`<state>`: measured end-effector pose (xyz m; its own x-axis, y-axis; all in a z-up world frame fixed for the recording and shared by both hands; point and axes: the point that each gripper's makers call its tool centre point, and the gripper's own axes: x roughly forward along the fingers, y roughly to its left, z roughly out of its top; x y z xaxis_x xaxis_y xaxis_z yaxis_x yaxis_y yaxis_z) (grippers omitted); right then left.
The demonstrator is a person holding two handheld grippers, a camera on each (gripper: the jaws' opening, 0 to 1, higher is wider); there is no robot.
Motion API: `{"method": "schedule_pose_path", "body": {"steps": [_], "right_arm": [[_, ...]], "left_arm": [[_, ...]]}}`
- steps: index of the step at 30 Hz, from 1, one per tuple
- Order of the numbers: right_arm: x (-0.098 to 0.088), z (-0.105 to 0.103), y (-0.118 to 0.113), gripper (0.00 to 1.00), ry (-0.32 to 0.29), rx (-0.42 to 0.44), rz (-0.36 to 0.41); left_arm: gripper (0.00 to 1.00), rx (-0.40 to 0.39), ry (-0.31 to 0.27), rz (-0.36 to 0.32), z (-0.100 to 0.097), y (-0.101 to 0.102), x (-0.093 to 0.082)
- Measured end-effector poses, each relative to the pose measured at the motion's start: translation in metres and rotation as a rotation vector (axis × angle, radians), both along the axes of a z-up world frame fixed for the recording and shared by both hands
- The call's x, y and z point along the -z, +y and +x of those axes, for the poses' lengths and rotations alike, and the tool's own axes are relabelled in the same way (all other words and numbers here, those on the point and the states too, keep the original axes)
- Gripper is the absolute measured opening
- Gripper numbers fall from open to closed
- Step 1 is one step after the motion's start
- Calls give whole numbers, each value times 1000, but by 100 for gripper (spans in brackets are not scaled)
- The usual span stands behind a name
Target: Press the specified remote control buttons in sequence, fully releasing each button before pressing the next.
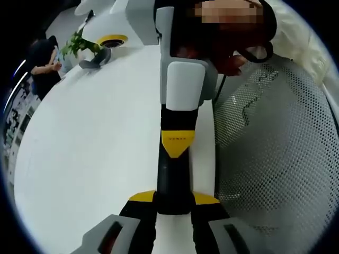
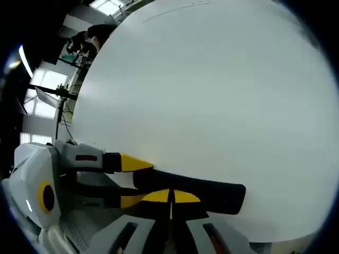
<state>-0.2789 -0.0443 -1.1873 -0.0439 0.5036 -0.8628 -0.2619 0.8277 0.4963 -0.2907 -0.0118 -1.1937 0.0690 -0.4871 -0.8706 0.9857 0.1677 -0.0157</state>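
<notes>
Both views are bright and evenly lit. The white table (image 2: 212, 95) is nearly washed out, with only soft shadows on it. Windows (image 2: 39, 84) past the table's left edge glow overexposed. Fisheye bending curves the table's edges. In the left gripper view the plant (image 1: 79, 45) beyond the table looks slightly soft.

Looks like an office or lab — big white worktop (image 1: 90, 137), potted plant (image 1: 79, 45), camera tripods (image 2: 61, 92) by windows (image 2: 39, 79).
</notes>
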Motion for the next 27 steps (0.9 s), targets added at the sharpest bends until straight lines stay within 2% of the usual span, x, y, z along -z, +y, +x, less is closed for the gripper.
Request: {"method": "schedule_pose_path", "body": {"steps": [4, 6, 9, 12, 14, 16, 18, 24, 27], "right_arm": [[-1, 2, -2, 0, 8, 38, 34], [-2, 1, -1, 0, -13, 21, 40], [-1, 0, 0, 0, -53, -11, -8], [0, 1, 1, 0, -129, -70, -74], [0, 0, 2, 0, -149, -82, -75], [1, 2, 0, 0, -145, -71, -60], [0, 2, 1, 0, -112, -10, -21], [-1, 2, -1, 0, -79, 37, 29], [-1, 2, -1, 0, -81, 37, 38]], "left_arm": [[24, -5, -2, -6, 0, 0, 0], [24, -8, -1, -9, 0, 0, 0], [24, -8, 2, -3, 0, 0, 0], [24, -15, 6, -3, 0, 0, 1], [24, -17, 9, -6, 0, 0, 0], [24, -22, 13, -11, 0, 0, 0], [24, -28, 13, -13, 1, 0, 0], [24, -38, 9, -18, 1, 0, 0], [24, -39, 9, -17, 1, 0, 0]]}}
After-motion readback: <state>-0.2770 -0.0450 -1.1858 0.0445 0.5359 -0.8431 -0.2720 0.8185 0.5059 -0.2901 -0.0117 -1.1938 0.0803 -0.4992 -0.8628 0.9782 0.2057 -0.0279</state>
